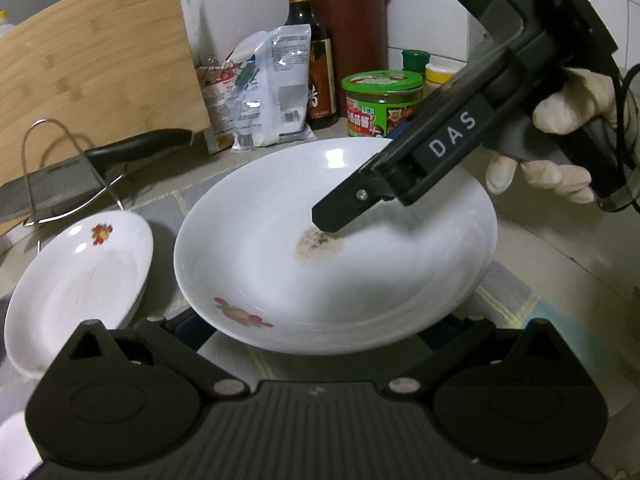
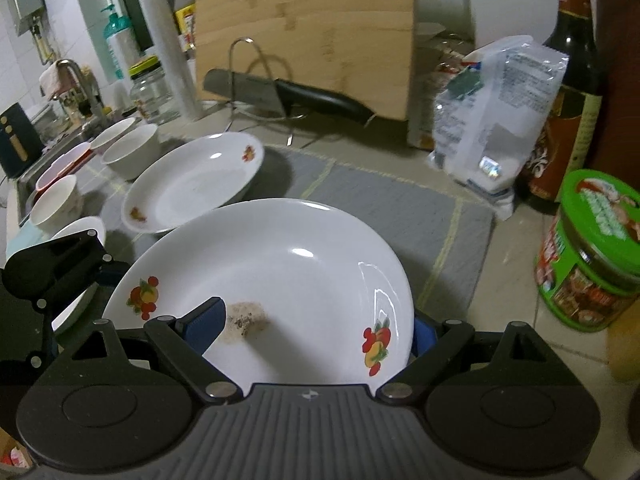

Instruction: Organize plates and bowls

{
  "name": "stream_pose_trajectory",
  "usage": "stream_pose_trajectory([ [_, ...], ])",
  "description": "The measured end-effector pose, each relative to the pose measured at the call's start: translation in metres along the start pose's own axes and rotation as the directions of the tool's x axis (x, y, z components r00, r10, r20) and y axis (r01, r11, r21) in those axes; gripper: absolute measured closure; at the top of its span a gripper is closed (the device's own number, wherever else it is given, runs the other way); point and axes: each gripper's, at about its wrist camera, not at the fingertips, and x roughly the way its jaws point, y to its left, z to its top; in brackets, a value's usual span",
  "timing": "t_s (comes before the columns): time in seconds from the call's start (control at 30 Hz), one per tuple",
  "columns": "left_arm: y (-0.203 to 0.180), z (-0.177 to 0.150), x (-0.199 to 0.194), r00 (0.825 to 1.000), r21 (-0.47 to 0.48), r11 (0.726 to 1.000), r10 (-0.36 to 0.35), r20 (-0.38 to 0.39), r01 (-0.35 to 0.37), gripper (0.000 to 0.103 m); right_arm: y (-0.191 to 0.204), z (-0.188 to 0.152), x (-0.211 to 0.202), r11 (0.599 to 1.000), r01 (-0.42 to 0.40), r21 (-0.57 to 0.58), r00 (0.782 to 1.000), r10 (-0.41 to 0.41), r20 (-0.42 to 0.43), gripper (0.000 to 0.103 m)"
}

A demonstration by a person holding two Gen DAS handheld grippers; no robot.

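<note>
A large white plate with fruit prints and a brown food stain is held tilted above the grey mat. My right gripper is shut on its rim, one finger lying inside the plate, the other finger behind the rim. My left gripper sits at the plate's near edge, its fingertips hidden under the plate. A second fruit-print plate rests at the left, also in the right wrist view. Several white bowls stand further left.
A cleaver on a wire rack lies before a bamboo cutting board. A salt bag, a dark sauce bottle, a green tin and a knife block line the back wall. The grey mat covers the counter.
</note>
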Motion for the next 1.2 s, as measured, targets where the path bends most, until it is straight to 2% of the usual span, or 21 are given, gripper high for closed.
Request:
stream_pose_trajectory([
  [0.47,-0.002,0.016,0.033,1.0,0.002,1.0,-0.017,-0.008,0.017,0.002,-0.028,0.005,0.014,0.998,0.052,0.031,0.999,-0.053,0.006,0.009],
  [1.03,-0.001,0.017,0.045,0.999,-0.022,1.0,-0.007,-0.038,0.006,0.001,-0.037,0.005,0.029,0.997,0.06,0.043,0.998,-0.06,-0.005,0.009],
  [1.2,-0.003,0.016,0.041,0.999,-0.018,1.0,-0.019,-0.05,0.018,0.001,-0.035,0.004,0.026,0.996,0.077,0.034,0.997,-0.077,-0.001,0.002],
])
